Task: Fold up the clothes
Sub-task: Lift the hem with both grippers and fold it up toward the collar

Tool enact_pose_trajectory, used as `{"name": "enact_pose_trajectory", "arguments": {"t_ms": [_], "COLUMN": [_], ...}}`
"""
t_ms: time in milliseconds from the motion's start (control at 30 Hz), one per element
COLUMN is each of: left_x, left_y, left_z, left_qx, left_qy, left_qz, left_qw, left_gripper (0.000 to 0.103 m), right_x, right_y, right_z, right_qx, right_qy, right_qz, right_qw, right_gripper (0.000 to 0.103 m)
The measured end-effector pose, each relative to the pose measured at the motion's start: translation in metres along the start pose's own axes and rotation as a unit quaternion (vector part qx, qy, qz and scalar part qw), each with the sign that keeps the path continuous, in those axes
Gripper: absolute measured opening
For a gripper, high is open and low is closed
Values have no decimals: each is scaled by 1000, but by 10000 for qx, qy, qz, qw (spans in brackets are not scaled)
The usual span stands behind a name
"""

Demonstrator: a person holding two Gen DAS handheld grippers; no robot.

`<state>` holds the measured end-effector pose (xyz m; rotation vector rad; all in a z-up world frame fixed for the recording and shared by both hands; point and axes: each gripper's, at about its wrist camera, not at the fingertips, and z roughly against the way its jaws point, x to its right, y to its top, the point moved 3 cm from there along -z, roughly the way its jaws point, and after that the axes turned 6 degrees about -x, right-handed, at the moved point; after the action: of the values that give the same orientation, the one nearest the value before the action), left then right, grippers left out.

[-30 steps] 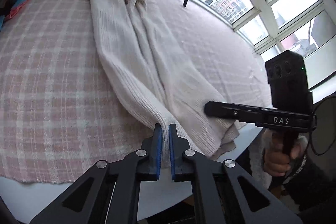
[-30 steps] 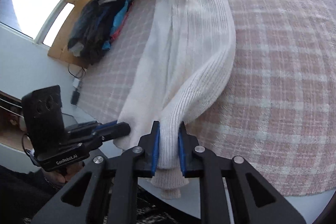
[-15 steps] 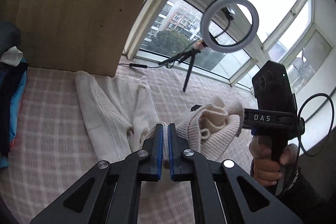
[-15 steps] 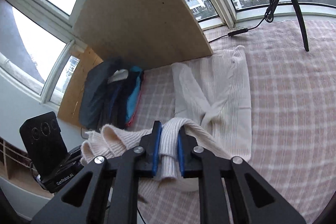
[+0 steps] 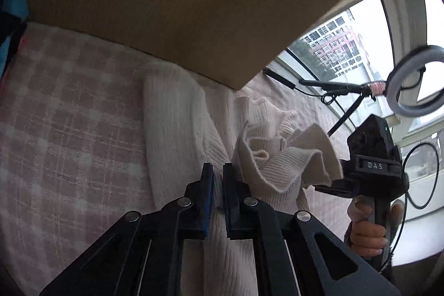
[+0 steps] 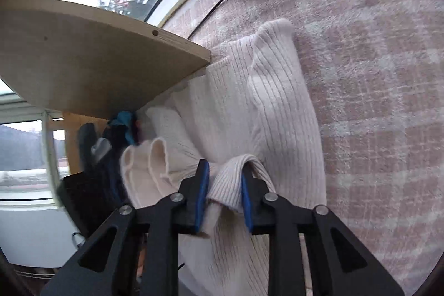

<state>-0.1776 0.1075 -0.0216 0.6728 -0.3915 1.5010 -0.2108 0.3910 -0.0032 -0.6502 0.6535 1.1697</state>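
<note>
Left wrist view: the left gripper point(image 5: 217, 185) pinches the cream sweater's point(image 5: 177, 135) hem, and at 3 o'clock the right gripper point(image 6: 223, 193) clamps a thicker bunch. The sweater lies on the checked blanket point(image 5: 63, 124). The bunched hem could land crooked or slip out.

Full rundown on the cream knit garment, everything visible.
The cream knit garment is a ribbed, soft-looking knit, apparently a sweater. Its far part lies flat on the pink plaid blanket, reaching under the edge of the wooden board. The near end is lifted and doubled over toward it, bunching in loose ruffles. The left hand-held gripper and the right hand-held gripper each pinch a fold of it between blue pads.
</note>
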Motion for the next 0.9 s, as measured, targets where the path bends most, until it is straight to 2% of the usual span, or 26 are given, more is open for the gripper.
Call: {"name": "enact_pose_trajectory", "arguments": {"t_ms": [67, 133, 167, 200, 267, 333, 433, 533, 567, 633, 667, 733, 900], "left_x": [-7, -6, -4, -1, 6, 13, 24, 32, 33, 36, 36, 37, 47], "left_y": [7, 11, 11, 10, 1, -10, -22, -23, -23, -24, -26, -29, -32], "left_z": [5, 20, 30, 40, 53, 51, 33, 8, 2, -7, -9, -10, 18], "left_qx": [-78, 51, 188, 380, 667, 705, 515, 349, 343, 371, 360, 401, 792], "left_qy": [-299, -385, -370, -266, 37, 123, 425, 741, 808, 945, 926, 768, 564], "left_qz": [126, -22, -165, -393, -889, -1228, -1688, -1900, -1945, -2001, -1995, -1929, -1920], "left_qw": [9994, 9992, 9990, 9981, 9938, 9899, 9834, 9784, 9770, 9745, 9748, 9774, 9766], "left_gripper": [15, 19, 29, 37, 40, 40, 40, 40, 37, 17, 6, 6, 5], "right_x": [2, -1, -4, -9, -19, -23, -28, -33, -31, -30, -29, -31, -44], "right_y": [2, -4, -7, -10, -17, -19, -21, -23, -22, -23, -24, -28, -44], "right_z": [13, 33, 42, 47, 48, 32, 8, -15, -21, -29, -30, -29, -5], "right_qx": [76, 337, 475, 636, 845, 736, 571, 406, 364, 312, 315, 340, 705], "right_qy": [425, 575, 550, 195, -544, -864, -1341, -1795, -1870, -1902, -1879, -1796, -1544], "right_qz": [162, 535, 753, 1078, 1723, 2016, 2449, 2849, 2893, 2945, 2938, 2957, 3054], "right_qw": [9989, 9963, 9945, 9919, 9799, 9729, 9585, 9407, 9381, 9360, 9367, 9376, 9370], "right_gripper": [39, 41, 41, 41, 41, 41, 41, 41, 41, 40, 30, 16, 11]}}
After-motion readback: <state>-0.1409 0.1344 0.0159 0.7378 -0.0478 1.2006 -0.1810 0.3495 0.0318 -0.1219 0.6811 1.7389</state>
